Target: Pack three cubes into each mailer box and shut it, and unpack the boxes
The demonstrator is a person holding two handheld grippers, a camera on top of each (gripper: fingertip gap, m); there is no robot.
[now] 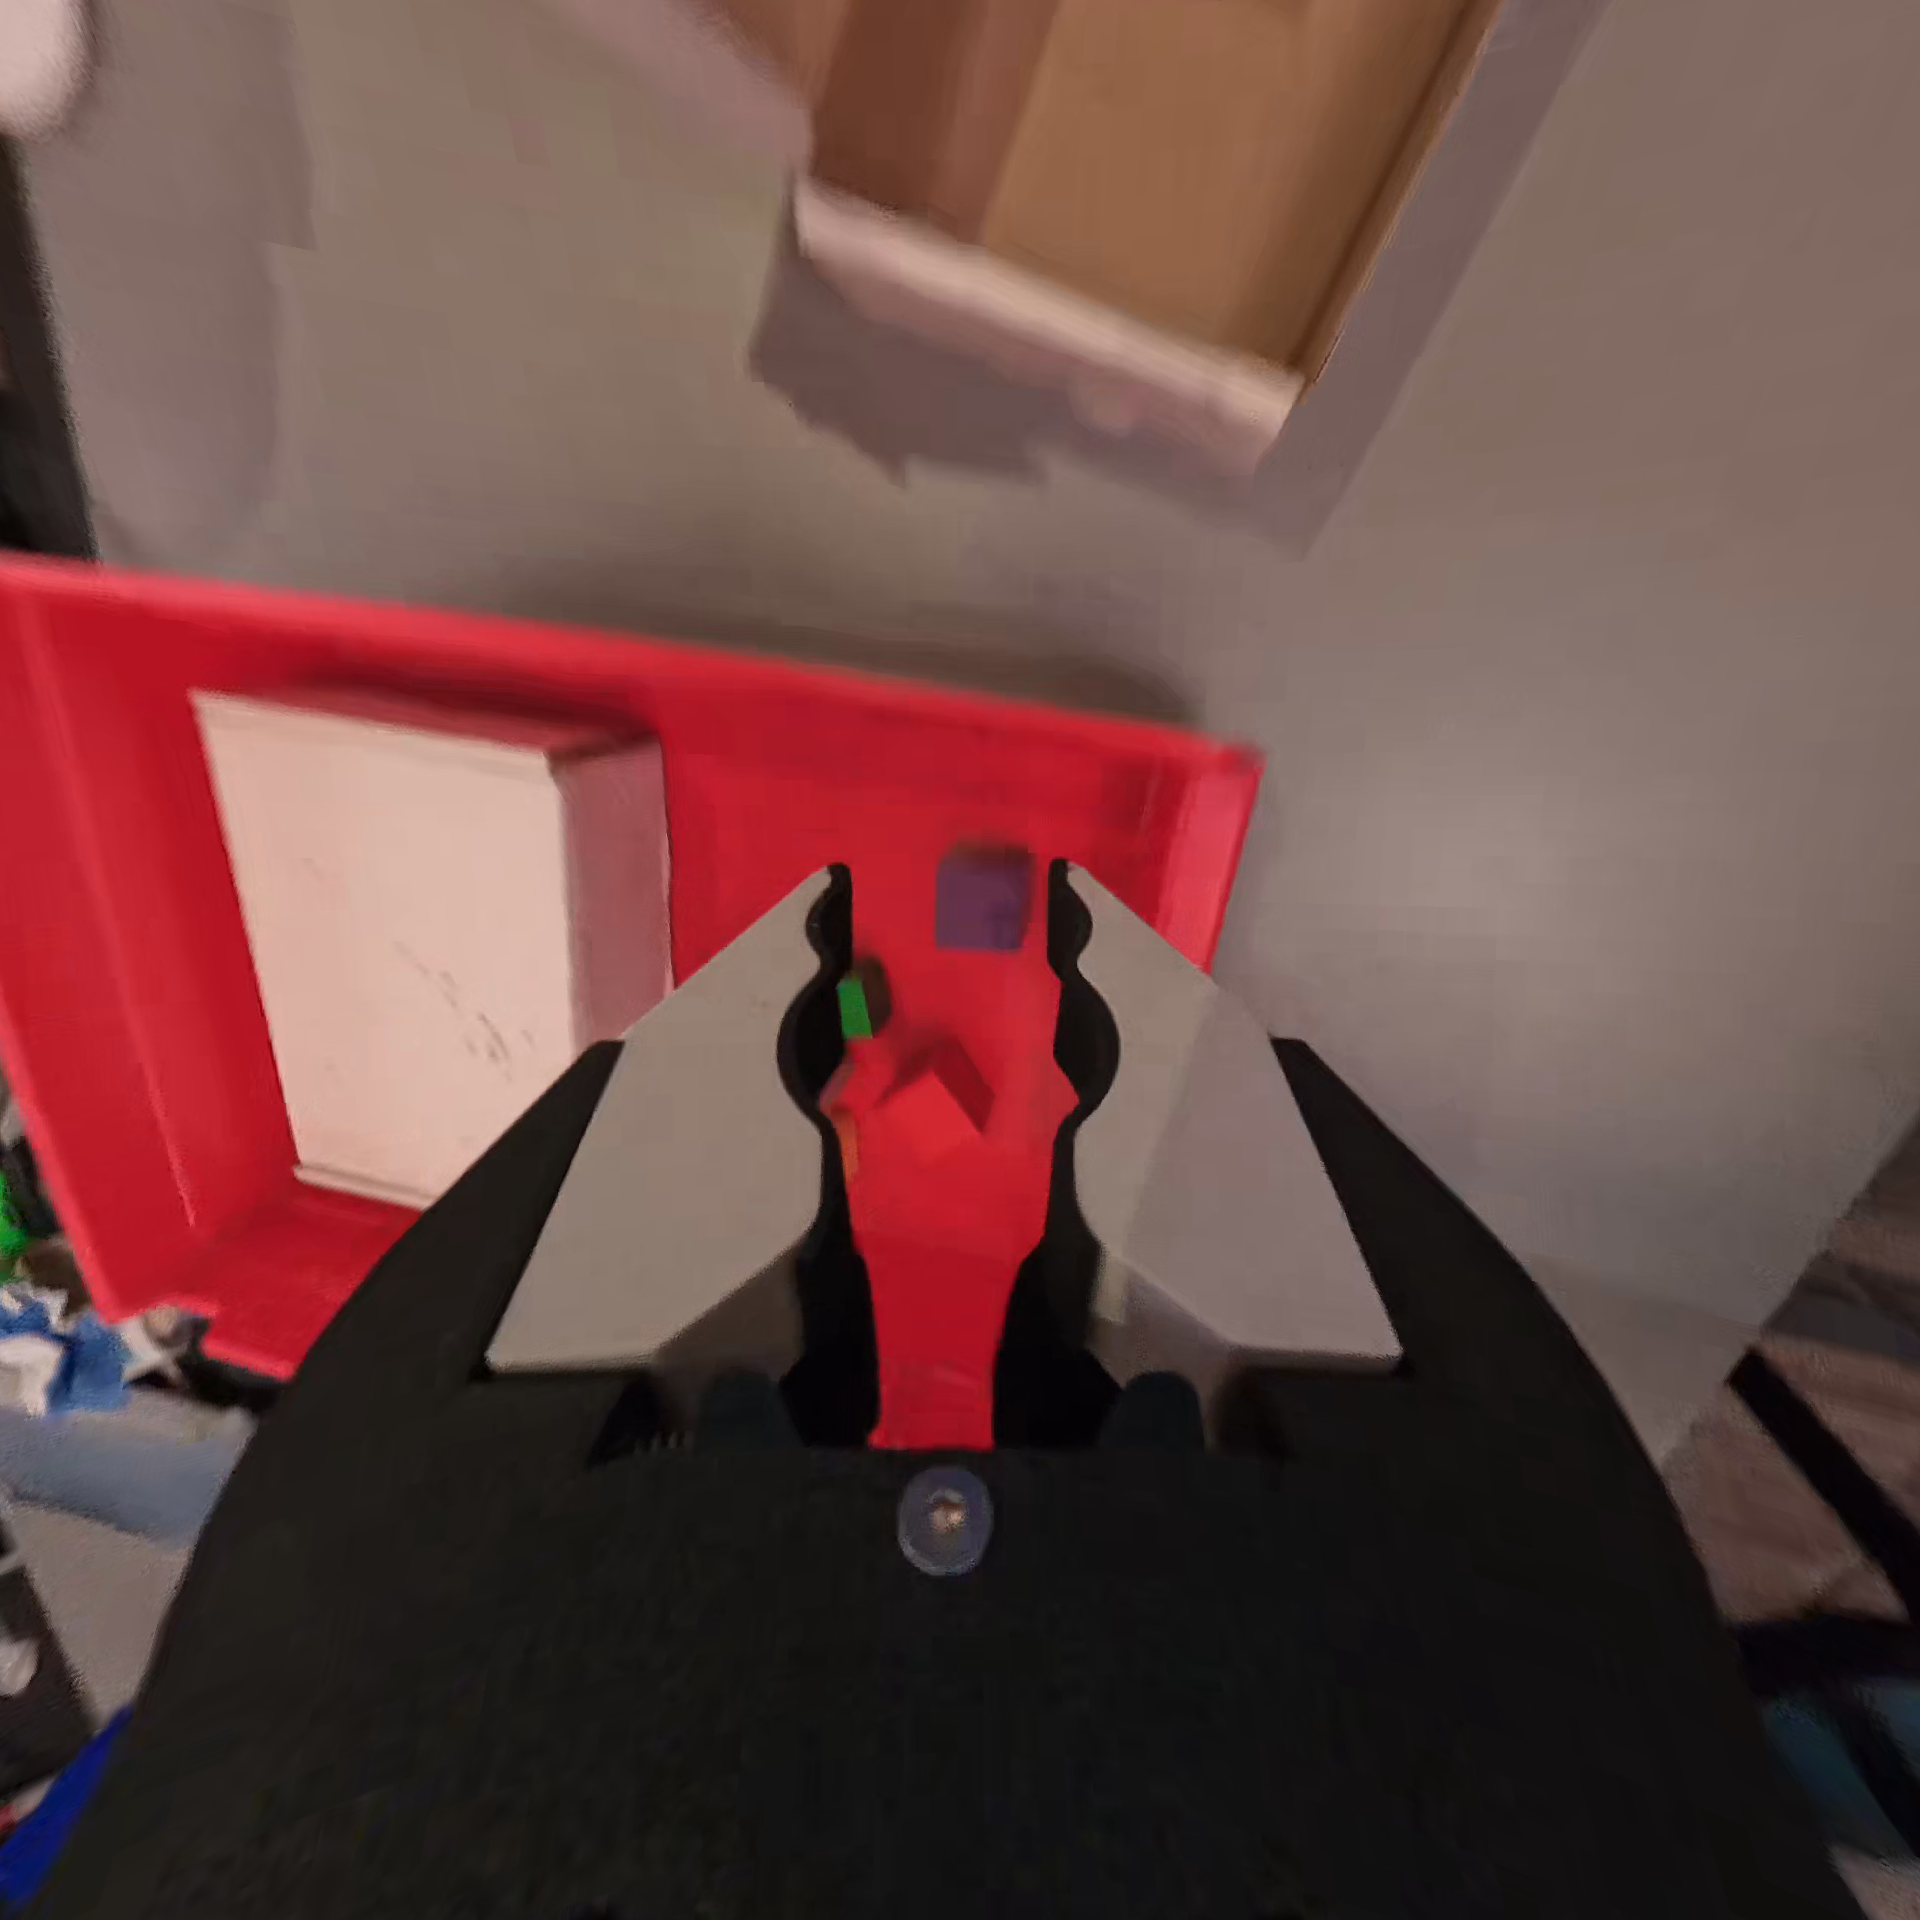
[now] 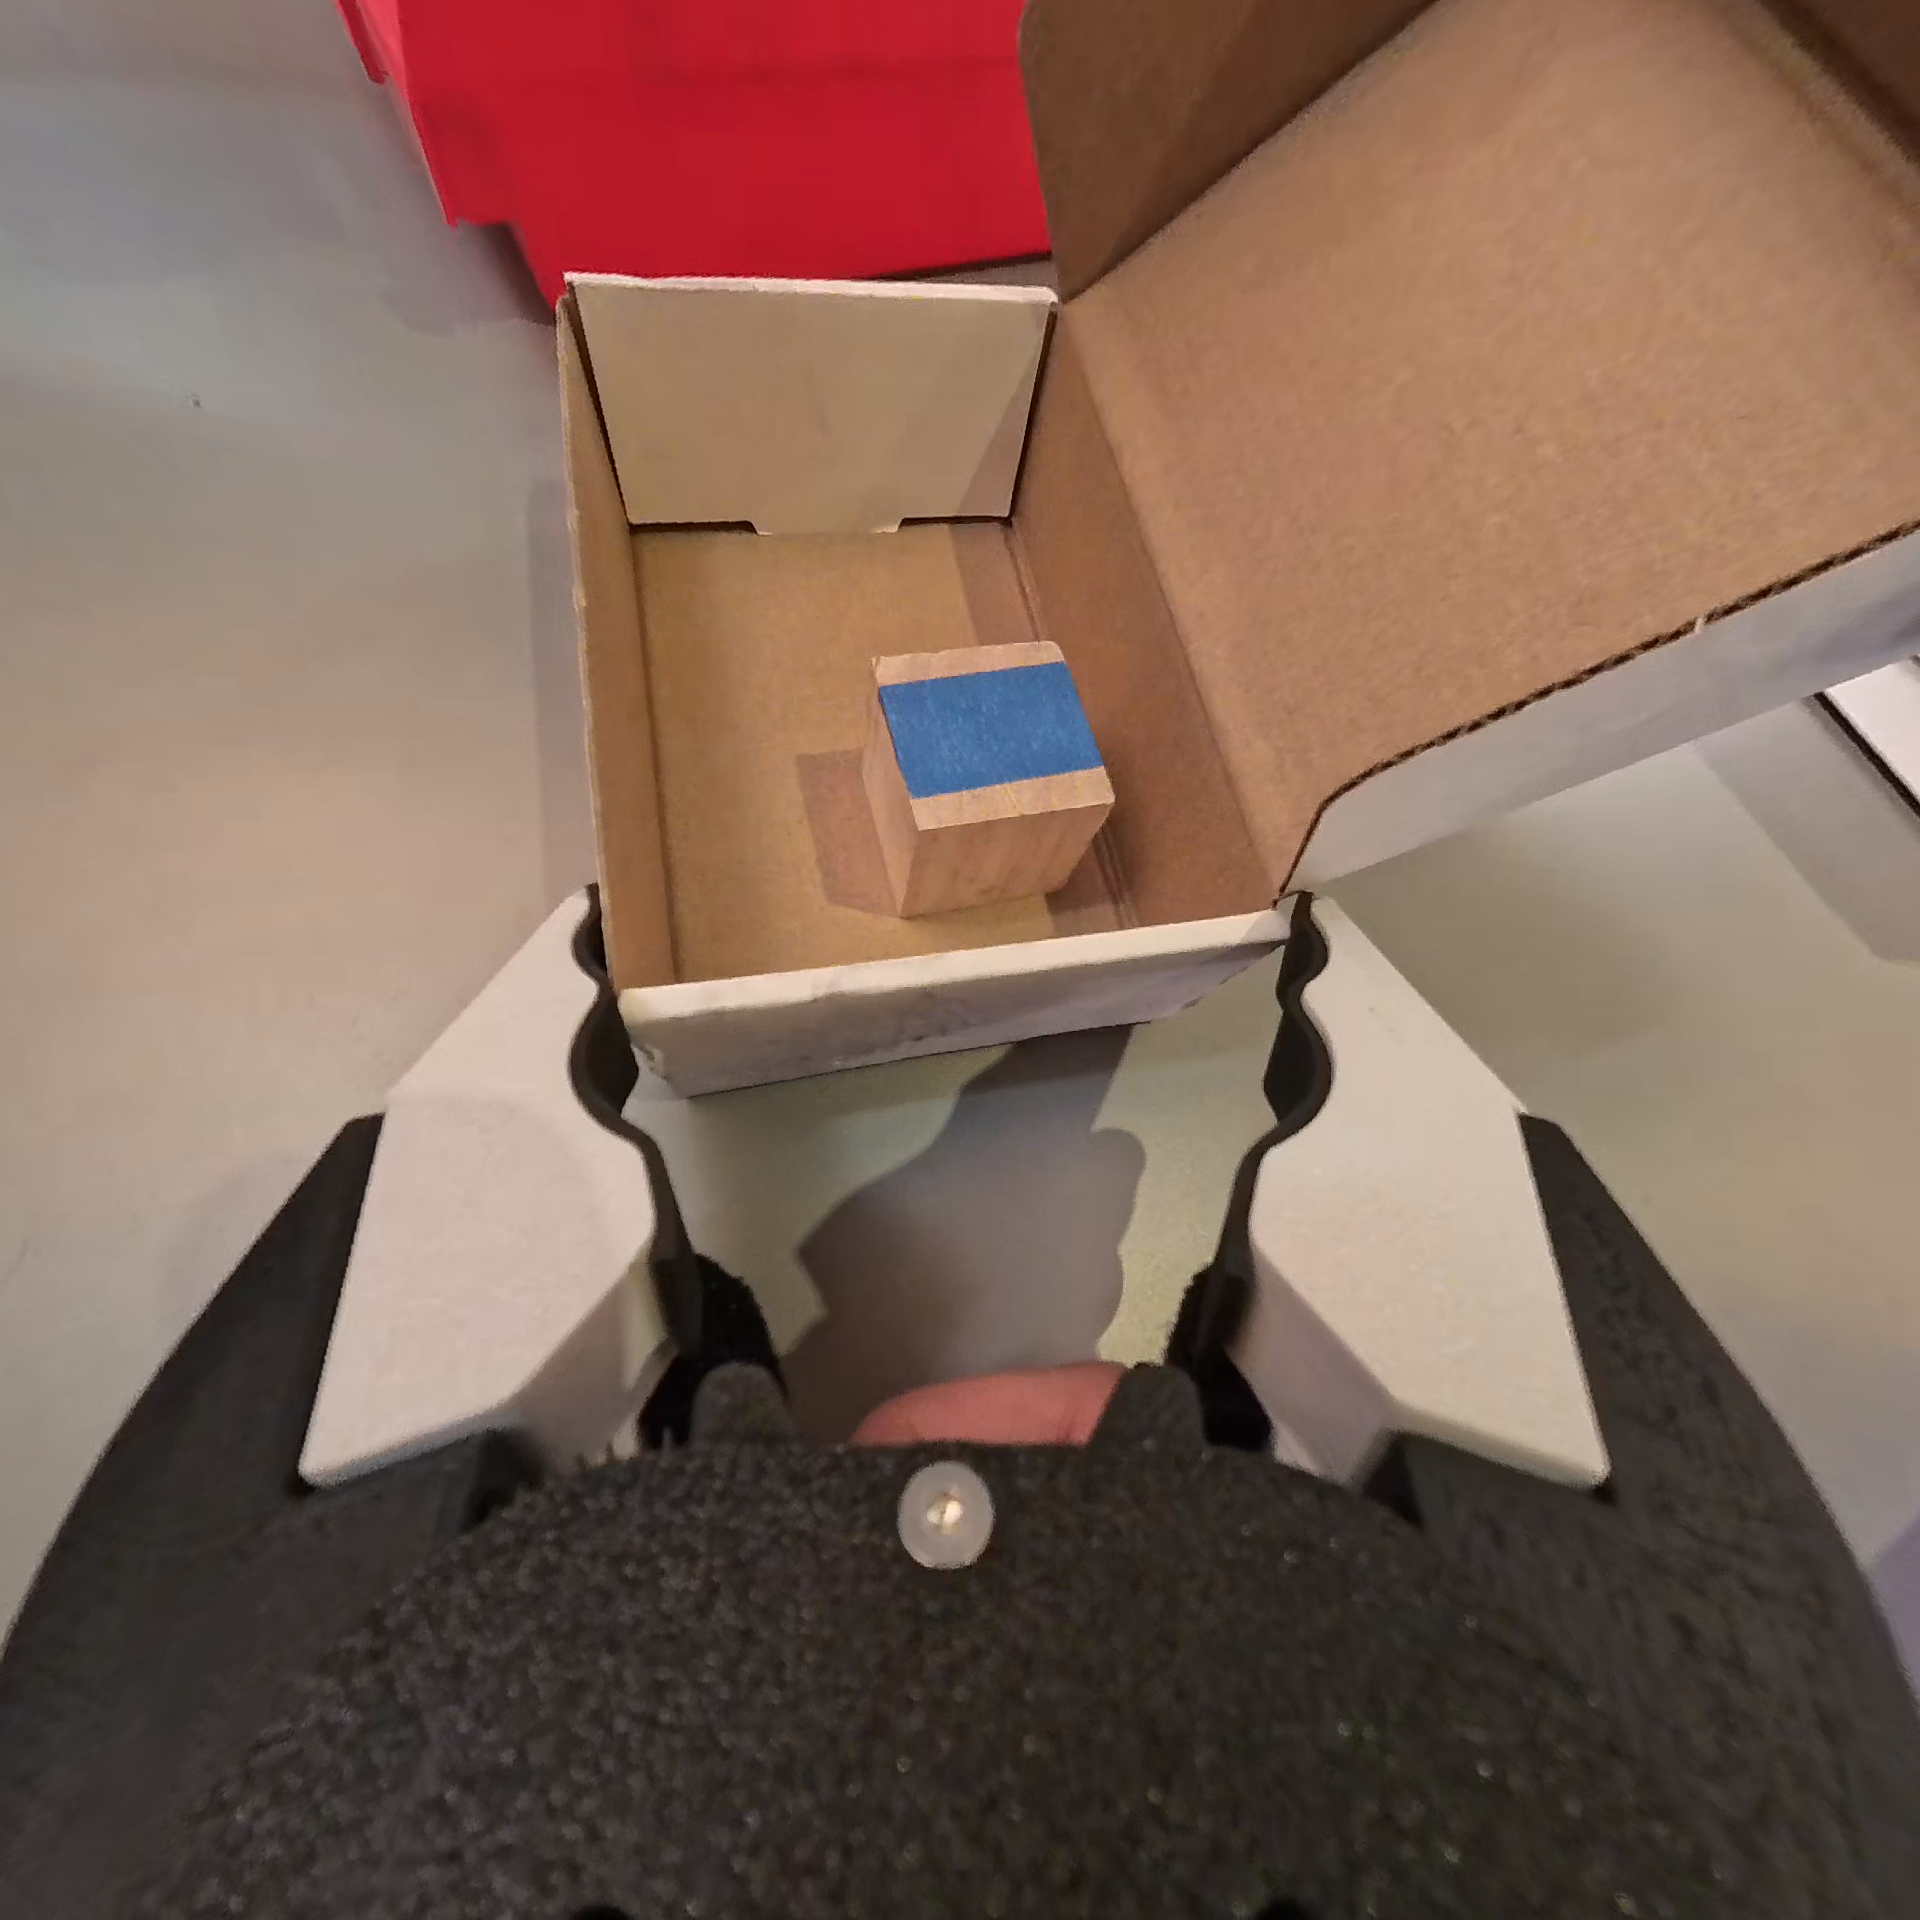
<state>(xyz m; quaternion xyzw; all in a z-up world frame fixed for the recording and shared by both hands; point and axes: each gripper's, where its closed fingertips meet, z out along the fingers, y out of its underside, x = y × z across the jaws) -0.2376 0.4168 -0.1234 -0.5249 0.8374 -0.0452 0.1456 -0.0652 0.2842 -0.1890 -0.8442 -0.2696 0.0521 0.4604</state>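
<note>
In the blurred left wrist view, my left gripper is open and empty above a red tray. The tray holds a closed white mailer box, a purple cube, a red cube and a green cube partly behind my left finger. An open mailer box lies on the table beyond. In the right wrist view, my right gripper is open wide and empty, just in front of the open mailer box. One wooden cube with a blue top sits inside; the lid stands open at right.
The grey table surrounds the box. The red tray shows behind the open box in the right wrist view. Clutter lies off the table's left edge, and floor shows at the right.
</note>
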